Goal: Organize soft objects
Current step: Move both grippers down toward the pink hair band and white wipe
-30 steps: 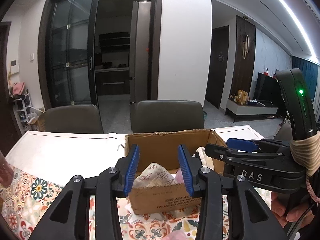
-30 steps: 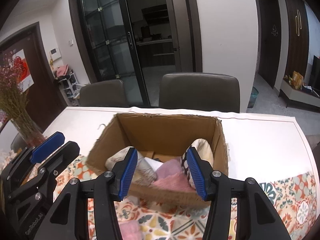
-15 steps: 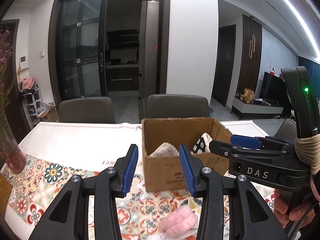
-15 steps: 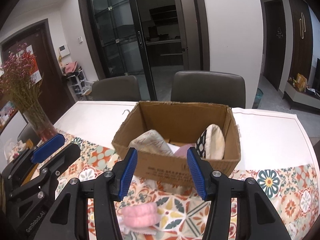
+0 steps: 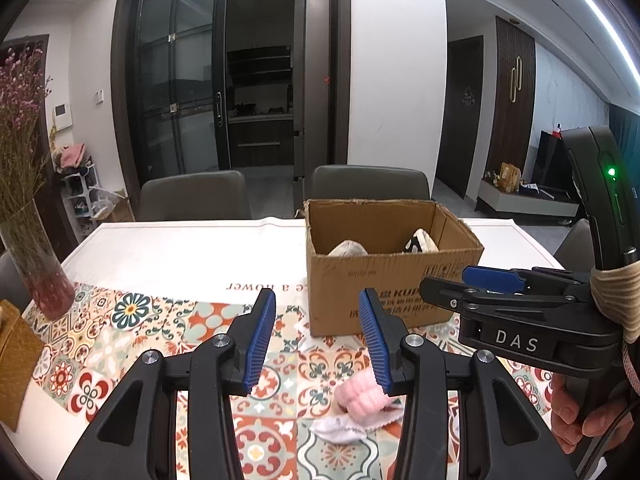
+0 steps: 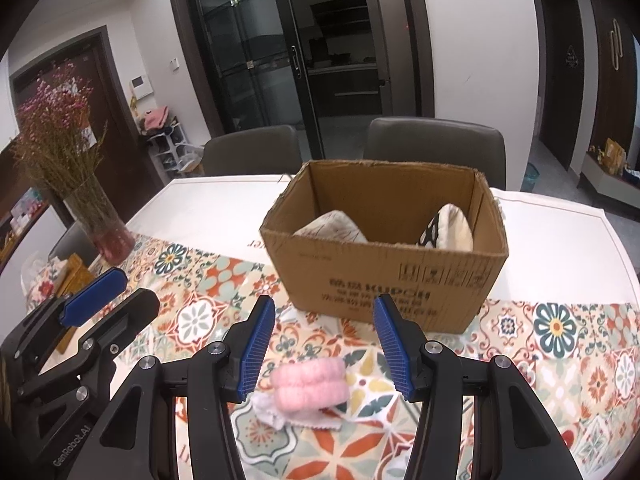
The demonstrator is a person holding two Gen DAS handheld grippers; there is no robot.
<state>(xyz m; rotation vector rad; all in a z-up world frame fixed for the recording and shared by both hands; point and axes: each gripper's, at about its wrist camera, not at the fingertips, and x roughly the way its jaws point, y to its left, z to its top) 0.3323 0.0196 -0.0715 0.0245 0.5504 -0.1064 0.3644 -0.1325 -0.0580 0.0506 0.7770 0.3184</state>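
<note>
On patterned tablecloth (image 6: 560, 328), fluffy pink rolled cloth (image 6: 310, 384) lies below your right gripper (image 6: 325, 350); both grippers spread, L (image 5: 318, 338) too, near brown cardboard box (image 6: 384, 280).

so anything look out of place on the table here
Yes: a pink rolled cloth lies on the patterned tablecloth in front of the cardboard box, outside it, while other soft items sit inside.

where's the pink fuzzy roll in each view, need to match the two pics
Left wrist view: the pink fuzzy roll lies low, right of centre, partly behind the left tool's right finger.
Right wrist view: it lies low, centred, between the right tool's fingers.
Shared landmark: the cardboard box on the table behind it.
</note>
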